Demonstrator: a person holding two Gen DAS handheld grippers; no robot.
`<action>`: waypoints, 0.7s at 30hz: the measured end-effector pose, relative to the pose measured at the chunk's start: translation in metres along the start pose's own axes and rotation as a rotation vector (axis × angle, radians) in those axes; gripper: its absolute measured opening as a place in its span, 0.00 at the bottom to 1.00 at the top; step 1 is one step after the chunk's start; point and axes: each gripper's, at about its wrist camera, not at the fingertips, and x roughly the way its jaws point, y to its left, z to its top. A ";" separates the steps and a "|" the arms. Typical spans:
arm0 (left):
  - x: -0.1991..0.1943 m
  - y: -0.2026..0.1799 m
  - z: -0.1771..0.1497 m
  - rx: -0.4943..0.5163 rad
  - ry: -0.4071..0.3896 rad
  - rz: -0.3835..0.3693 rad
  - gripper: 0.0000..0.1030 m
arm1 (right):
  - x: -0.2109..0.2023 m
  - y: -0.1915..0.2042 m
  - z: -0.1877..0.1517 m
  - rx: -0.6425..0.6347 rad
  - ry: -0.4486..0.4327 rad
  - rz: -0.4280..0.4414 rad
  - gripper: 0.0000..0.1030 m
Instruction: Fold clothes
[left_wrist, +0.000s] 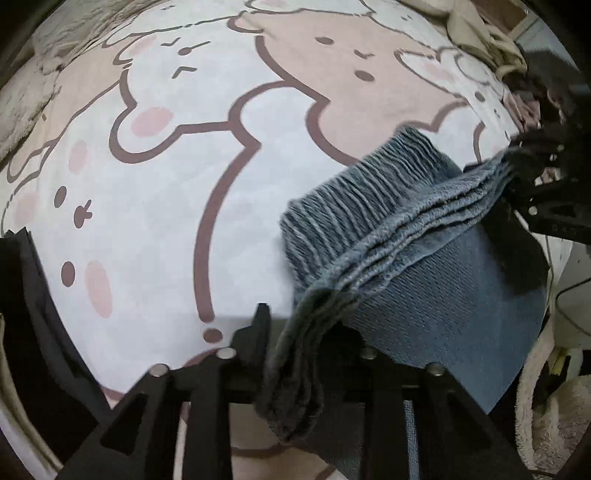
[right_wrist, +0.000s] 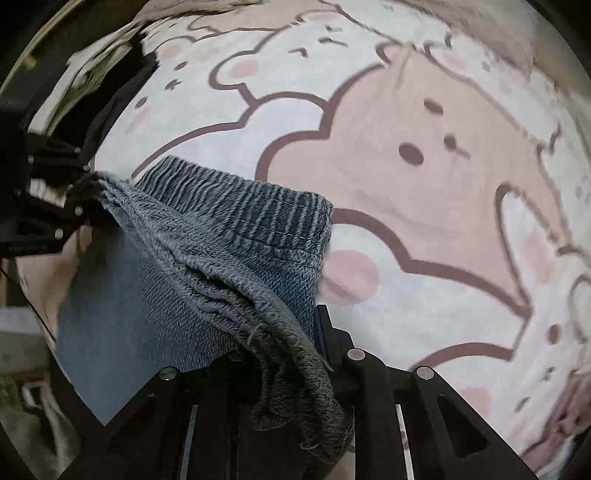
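Note:
A blue-grey denim garment (left_wrist: 373, 236) with a ribbed elastic waistband hangs stretched between my two grippers above a bed sheet. My left gripper (left_wrist: 295, 354) is shut on a bunched frayed edge of it. In the left wrist view my right gripper (left_wrist: 517, 173) shows at the far right, shut on the other end. In the right wrist view the garment (right_wrist: 207, 251) runs from my right gripper (right_wrist: 295, 354), shut on its folded edge, up to my left gripper (right_wrist: 85, 199) at the left.
The bed sheet (left_wrist: 184, 184) is white and beige with cartoon bear outlines; it also shows in the right wrist view (right_wrist: 424, 221). A dark garment (left_wrist: 33, 314) lies at the left edge. Crumpled beige cloth (left_wrist: 476, 33) lies at the top right.

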 end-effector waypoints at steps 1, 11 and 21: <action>0.000 0.003 0.001 -0.011 -0.004 -0.011 0.37 | 0.001 -0.005 0.000 0.021 0.003 0.024 0.18; -0.027 0.014 -0.003 -0.072 -0.126 -0.012 0.44 | -0.029 -0.026 -0.007 0.153 -0.081 0.120 0.27; -0.031 0.023 -0.008 -0.185 -0.289 0.073 0.44 | -0.082 -0.046 -0.011 0.332 -0.353 0.062 0.78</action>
